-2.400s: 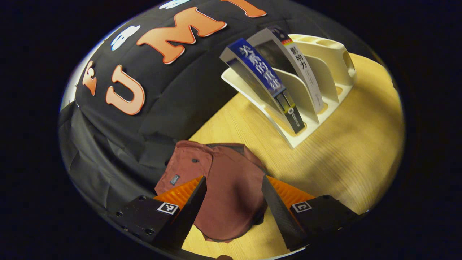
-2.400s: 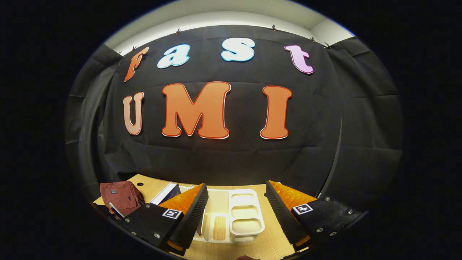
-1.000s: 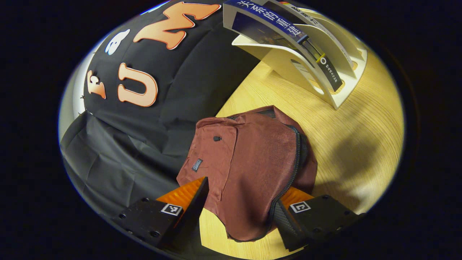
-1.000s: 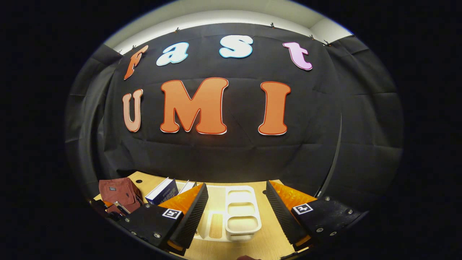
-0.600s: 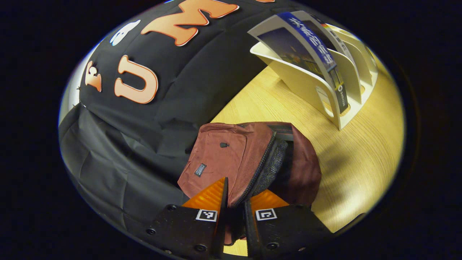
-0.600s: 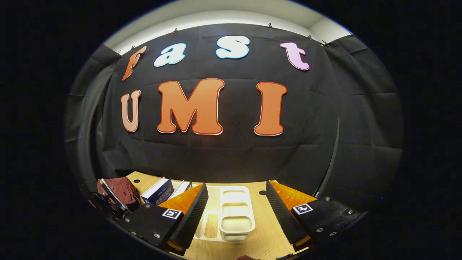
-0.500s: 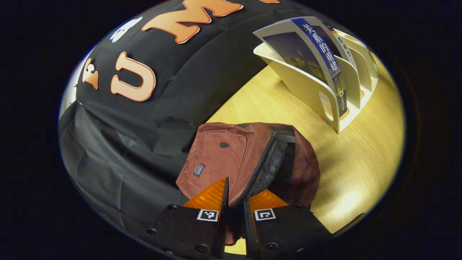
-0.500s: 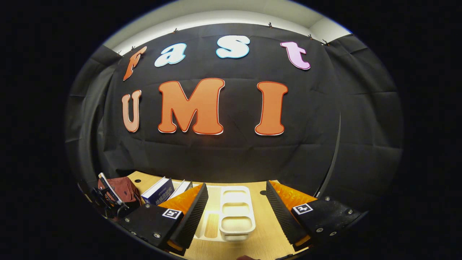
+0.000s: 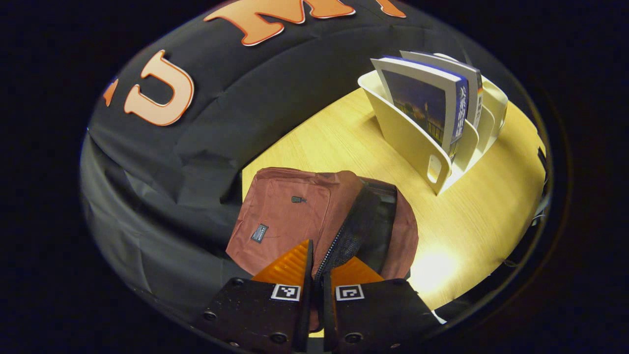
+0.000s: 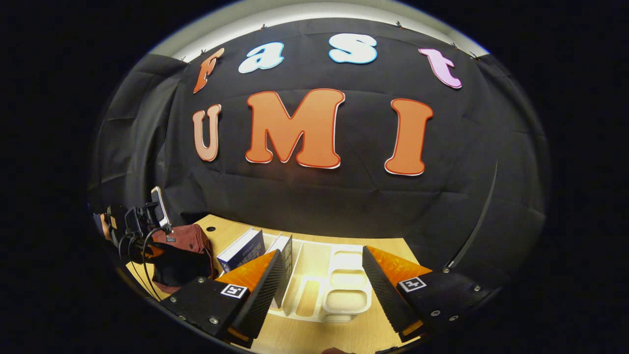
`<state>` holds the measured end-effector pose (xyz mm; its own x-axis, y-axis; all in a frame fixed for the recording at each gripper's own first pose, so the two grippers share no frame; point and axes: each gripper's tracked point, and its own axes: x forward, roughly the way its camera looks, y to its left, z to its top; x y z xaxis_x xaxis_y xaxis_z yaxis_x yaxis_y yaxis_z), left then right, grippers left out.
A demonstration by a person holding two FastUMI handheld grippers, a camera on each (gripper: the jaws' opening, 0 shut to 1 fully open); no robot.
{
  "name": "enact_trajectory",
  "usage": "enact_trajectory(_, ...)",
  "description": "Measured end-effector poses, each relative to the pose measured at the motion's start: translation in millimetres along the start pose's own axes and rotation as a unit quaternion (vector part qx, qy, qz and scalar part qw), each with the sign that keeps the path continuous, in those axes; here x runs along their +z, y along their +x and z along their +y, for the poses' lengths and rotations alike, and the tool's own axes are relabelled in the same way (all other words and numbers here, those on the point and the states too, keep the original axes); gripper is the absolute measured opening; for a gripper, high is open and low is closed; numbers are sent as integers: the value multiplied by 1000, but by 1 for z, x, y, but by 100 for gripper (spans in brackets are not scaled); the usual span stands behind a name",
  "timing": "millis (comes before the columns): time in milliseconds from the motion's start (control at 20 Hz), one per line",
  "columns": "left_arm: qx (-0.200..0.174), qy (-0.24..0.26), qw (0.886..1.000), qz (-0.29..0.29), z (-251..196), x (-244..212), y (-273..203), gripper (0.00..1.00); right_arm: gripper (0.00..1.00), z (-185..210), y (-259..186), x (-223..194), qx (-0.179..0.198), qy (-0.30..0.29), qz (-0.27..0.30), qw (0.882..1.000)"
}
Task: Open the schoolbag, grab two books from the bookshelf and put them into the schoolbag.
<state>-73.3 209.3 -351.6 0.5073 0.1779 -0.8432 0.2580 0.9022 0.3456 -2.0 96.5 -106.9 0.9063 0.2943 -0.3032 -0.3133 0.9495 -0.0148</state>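
In the left gripper view a maroon schoolbag (image 9: 282,221) lies on the wooden table (image 9: 486,206). My left gripper (image 9: 318,265) is shut on the zipper edge of its front flap and holds it up. Beside the flap the dark inside of the bag (image 9: 381,231) gapes open. Behind it a cream bookshelf (image 9: 413,147) holds a blue book (image 9: 422,105) and a second, pale book (image 9: 472,86), both upright. In the right gripper view my right gripper (image 10: 322,255) hangs open above the bookshelf (image 10: 339,290), with the blue book (image 10: 243,250) and the other book (image 10: 285,246) left of it.
At the left of the right gripper view, the left gripper (image 10: 142,221) with its cables hovers over the schoolbag (image 10: 186,246). The bookshelf's right-hand slots (image 10: 344,300) hold nothing. Black cloth closes off the table at the back and at the left.
My left gripper came down on the schoolbag, shut on its zipper edge and pulled the flap up, so the opening widened. The right gripper stayed open and shifted slightly over the bookshelf.
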Motion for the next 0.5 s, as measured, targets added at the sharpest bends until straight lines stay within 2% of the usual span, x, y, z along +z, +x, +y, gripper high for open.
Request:
enact_trajectory(250,-90,7,996,-10,32,10,-6,10,95,63,17,4,-19,11,51,998)
enact_trajectory(400,-139,13,990,-9,47,15,-9,10,96,107,32,2,-17,15,96,995)
enact_trajectory(450,-157,12,987,-6,50,16,-8,13,96,121,37,1,-12,21,114,993)
enact_trajectory(500,-171,12,985,-4,54,17,-10,6,96,134,43,0,-3,27,131,991)
